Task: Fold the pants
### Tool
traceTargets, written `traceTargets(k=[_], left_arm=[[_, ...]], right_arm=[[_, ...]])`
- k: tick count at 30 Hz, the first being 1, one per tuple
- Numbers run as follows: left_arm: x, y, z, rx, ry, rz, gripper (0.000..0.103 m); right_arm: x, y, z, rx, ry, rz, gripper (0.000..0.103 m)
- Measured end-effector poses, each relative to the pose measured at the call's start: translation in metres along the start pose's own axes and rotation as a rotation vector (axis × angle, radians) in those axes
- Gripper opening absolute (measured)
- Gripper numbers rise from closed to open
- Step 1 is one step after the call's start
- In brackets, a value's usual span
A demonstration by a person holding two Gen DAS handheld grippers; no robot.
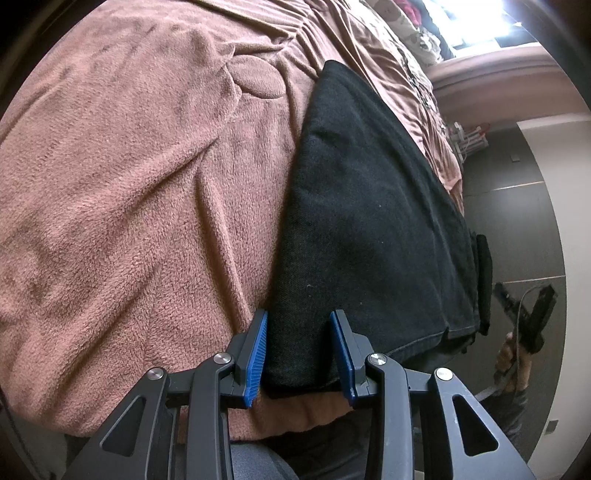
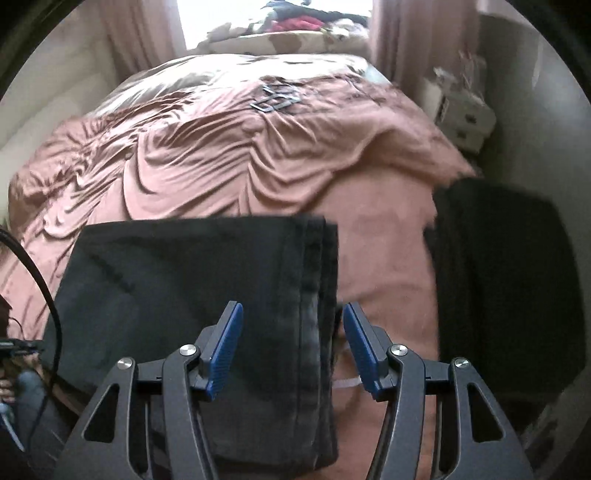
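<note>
Right ahead of both grippers lie the black folded denim pants [image 1: 373, 206], spread flat on a fuzzy pinkish-brown fleece blanket [image 1: 129, 184] that covers a bed. In the left wrist view the garment stretches away from the tool toward the upper right, and its near corner sits between the blue ribbed pads [image 1: 256, 356] of the left gripper [image 1: 299, 354]. The jaws stand partly apart with the cloth edge lying between them; the left pad sits right along the fabric's edge, but whether the pads press on it cannot be told.

In the right wrist view the pants [image 2: 192, 280] fill the space ahead and to the left of the right gripper [image 2: 291, 347], with a stitched hem edge running down between its fingers. Its jaws stand well apart, pads clear of the cloth, gripping nothing. Beyond the garment, a rumpled satin-like pink bedspread [image 2: 207, 155] reaches to a bright window [image 2: 273, 22]. Off to the tool's right lies another dark, blurred piece of fabric [image 2: 506, 273]. A black cable [image 2: 44, 277] curves at the far left.
</note>
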State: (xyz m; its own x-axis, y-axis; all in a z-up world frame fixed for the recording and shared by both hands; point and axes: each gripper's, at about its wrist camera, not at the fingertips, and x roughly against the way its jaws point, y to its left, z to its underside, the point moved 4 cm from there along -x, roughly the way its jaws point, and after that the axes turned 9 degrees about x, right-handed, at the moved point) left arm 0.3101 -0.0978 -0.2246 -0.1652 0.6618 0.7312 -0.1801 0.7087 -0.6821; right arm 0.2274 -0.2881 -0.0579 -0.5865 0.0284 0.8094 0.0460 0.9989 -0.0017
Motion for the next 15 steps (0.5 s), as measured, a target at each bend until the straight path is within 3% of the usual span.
traceTargets(k=[8,11,15], left_arm=[[0.000,0.001,0.001,-0.013,0.013,-0.009,0.036],[-0.003,0.000,-0.001,-0.010,0.025,-0.011,0.036],[-0.007,-0.002,-0.011,0.011,0.040,0.025,0.036]], right_arm=[[0.015,-0.033,0.050,-0.232,-0.040,-0.159,0.055],[0.021,-0.044,0.076,-0.307,-0.060,-0.174,0.064],[0.015,-0.059,0.111,-0.458,-0.067,-0.264,0.066]])
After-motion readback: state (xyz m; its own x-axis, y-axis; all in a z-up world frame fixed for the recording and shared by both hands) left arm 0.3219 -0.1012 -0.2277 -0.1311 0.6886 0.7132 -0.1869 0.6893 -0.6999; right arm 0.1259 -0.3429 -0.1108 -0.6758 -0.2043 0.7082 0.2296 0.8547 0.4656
